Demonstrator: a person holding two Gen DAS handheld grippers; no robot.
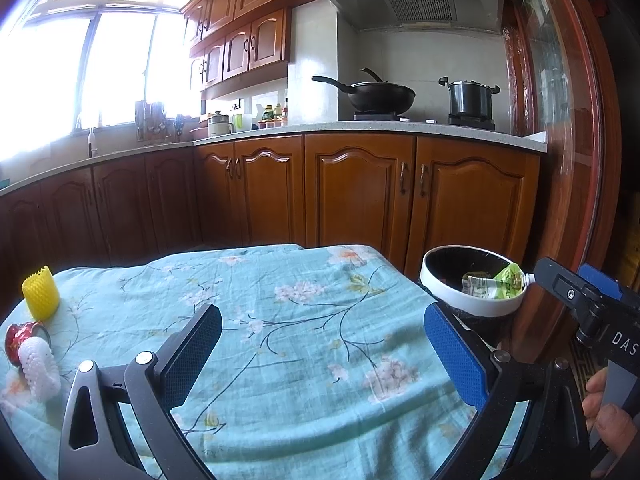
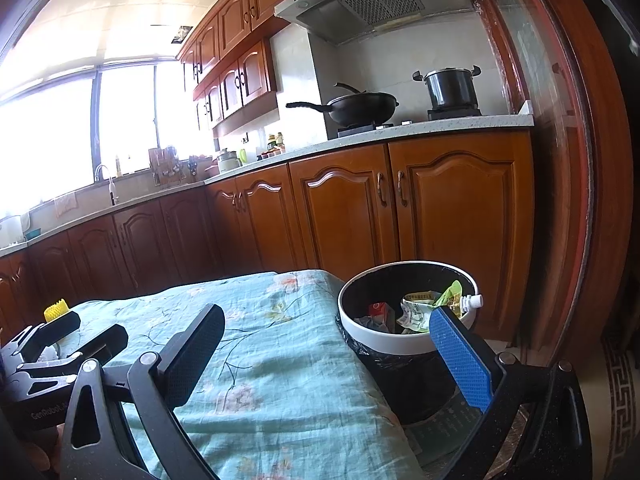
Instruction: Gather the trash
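The jaws of both grippers are shown spread wide with nothing between them. The left gripper (image 1: 322, 354) is held low over the near part of the floral tablecloth (image 1: 280, 320); the right gripper (image 2: 326, 354) is held at the cloth's right edge, its blue finger (image 2: 460, 360) overlapping the near rim of the trash bin (image 2: 404, 338), an arrangement consistent with an item just released, though this is only inferred. In the left wrist view the right gripper (image 1: 560, 284) is seen beside the bin's right rim.

The bin, lined with a black bag and placed just off the table's right edge, is presumably positioned so that items can be carried across and dropped in. Inside it, a crumpled green tube (image 2: 456, 300) with a white cap, leaning on the rim, and a red carton (image 2: 380, 312) are visible.

Remaining trash is seen at the left of the table: a white foam net (image 1: 38, 364) touching a red wrapper (image 1: 22, 334), and farther back a yellow foam net (image 1: 40, 298), standing upright. These lie nearest the left gripper, which is judged the likelier one for the next pick.

Farthest, a wok (image 1: 380, 96) and a pot (image 1: 470, 98) are shown on the stove.
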